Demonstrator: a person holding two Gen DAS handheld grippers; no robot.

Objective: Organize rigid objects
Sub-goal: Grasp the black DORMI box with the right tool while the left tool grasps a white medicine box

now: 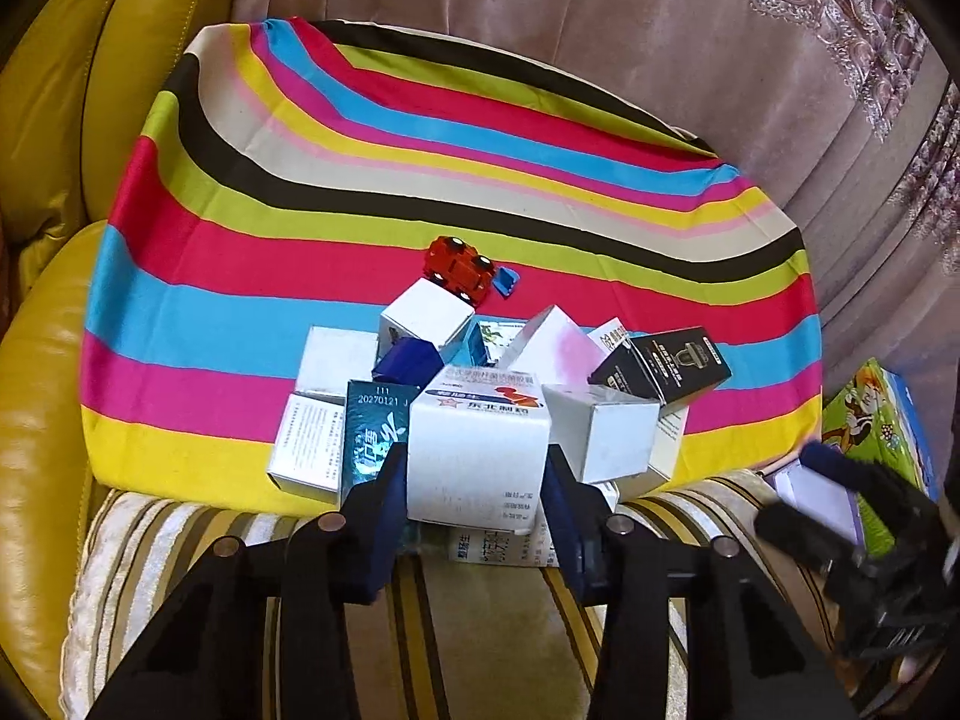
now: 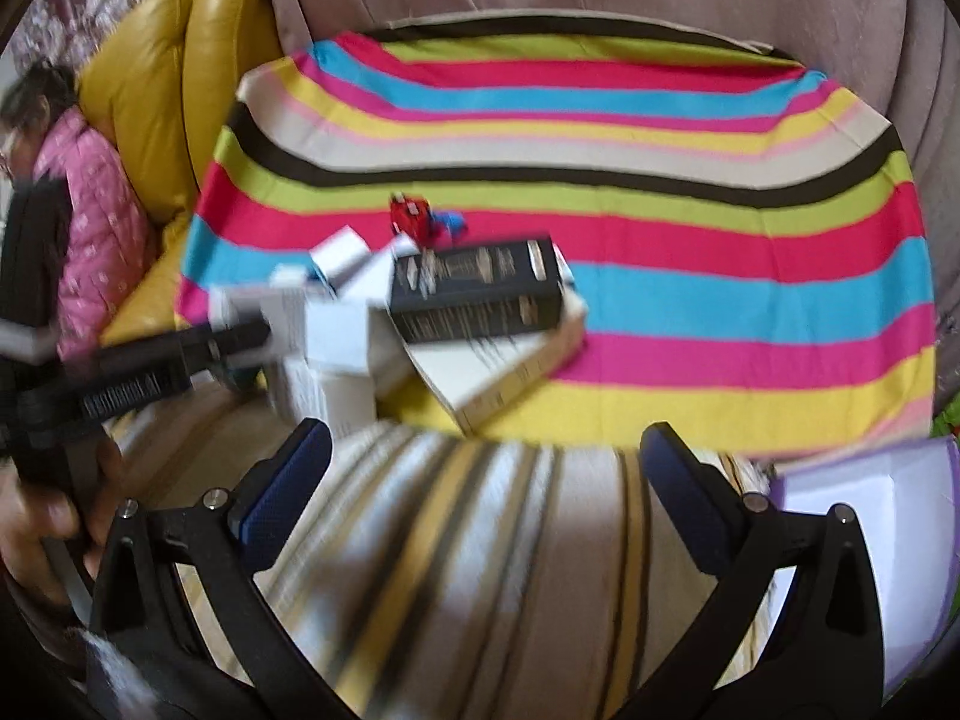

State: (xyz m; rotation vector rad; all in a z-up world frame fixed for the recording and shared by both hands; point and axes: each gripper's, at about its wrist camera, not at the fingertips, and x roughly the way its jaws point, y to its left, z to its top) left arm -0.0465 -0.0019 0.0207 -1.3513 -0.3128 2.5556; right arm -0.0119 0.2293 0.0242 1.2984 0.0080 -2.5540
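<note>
Nearest the lens, the left gripper (image 1: 477,480) clamps the white medicine box (image 1: 477,444) at the front of the box pile on the striped cloth (image 1: 240,276), so lifting it clear comes next, while the right gripper (image 2: 486,483) hangs wide and empty.

A sofa seat carries a rainbow-striped cloth (image 1: 252,276) spread flat. On the cloth lie a heap of small cartons (image 1: 480,396) at its near edge and a red toy car (image 1: 459,267) just behind them.
</note>
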